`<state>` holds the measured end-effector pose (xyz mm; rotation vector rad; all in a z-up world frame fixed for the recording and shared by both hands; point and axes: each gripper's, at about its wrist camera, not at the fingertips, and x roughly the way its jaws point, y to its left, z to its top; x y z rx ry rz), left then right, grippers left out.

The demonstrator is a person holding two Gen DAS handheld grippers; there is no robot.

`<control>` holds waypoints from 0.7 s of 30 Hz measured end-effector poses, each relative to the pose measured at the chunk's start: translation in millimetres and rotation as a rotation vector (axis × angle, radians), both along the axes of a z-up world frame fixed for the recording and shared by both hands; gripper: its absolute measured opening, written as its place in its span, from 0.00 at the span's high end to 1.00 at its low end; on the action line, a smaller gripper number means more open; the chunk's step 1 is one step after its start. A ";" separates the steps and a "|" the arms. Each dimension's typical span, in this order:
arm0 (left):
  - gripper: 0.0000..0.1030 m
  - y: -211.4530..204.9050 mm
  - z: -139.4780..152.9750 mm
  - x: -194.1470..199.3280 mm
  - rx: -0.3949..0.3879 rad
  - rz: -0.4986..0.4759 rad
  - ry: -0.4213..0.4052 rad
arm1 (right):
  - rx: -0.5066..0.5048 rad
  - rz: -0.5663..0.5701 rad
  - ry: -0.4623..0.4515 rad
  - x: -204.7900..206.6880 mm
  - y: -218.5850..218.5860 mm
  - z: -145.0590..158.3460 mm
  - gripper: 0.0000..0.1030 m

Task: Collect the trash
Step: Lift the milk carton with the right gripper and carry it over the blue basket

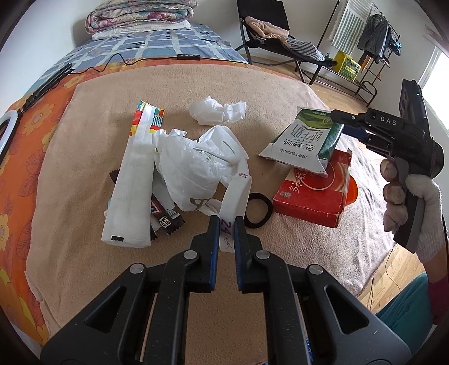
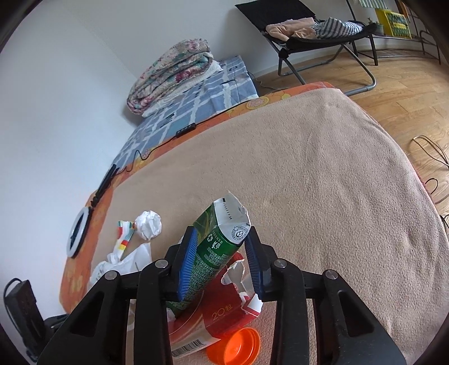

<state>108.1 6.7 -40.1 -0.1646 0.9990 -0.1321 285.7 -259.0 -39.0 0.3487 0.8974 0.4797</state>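
My left gripper [image 1: 226, 219] is shut on the handle of a white plastic bag [image 1: 196, 165] that lies crumpled on the beige blanket [image 1: 168, 84]. My right gripper [image 2: 221, 238] is shut on a green and white milk carton [image 2: 216, 247], held tilted above a torn red box [image 2: 207, 317]; the carton [image 1: 303, 140] and box [image 1: 314, 193] also show in the left wrist view, with the right gripper [image 1: 336, 119] at the carton's right side. A crumpled tissue [image 1: 217, 111], a long white wrapper with a colourful end [image 1: 134, 179], a dark snack wrapper [image 1: 168, 219] and a black ring [image 1: 258, 210] lie around the bag.
An orange lid [image 2: 238, 348] lies by the red box. The blanket covers a bed with an orange flowered sheet [image 1: 25, 157]. A folded quilt [image 1: 140, 14], a black cable with remote [image 1: 188, 56], a folding chair [image 1: 269, 31] and a clothes rack [image 1: 373, 42] stand behind. Wooden floor lies to the right.
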 end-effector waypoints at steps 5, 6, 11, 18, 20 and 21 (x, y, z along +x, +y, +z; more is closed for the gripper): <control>0.93 0.6 6.2 -0.7 -0.003 0.018 -0.026 | 0.021 0.011 -0.043 -6.0 2.0 12.0 0.74; 0.93 0.8 8.5 -1.5 0.000 0.021 -0.037 | 0.018 0.014 -0.060 -8.5 3.4 16.5 0.76; 0.93 3.9 18.8 -5.2 -0.001 0.038 -0.068 | -0.004 0.034 -0.141 -21.4 11.4 36.0 0.78; 0.93 5.0 11.7 -5.4 0.002 0.042 -0.039 | -0.018 0.059 -0.187 -33.9 19.1 44.7 0.79; 0.93 3.7 8.8 -5.9 0.007 0.042 -0.034 | -0.032 0.067 -0.201 -37.2 22.1 46.5 0.79; 0.93 3.6 9.4 -6.1 0.005 0.044 -0.036 | -0.037 0.072 -0.210 -38.7 23.2 48.2 0.79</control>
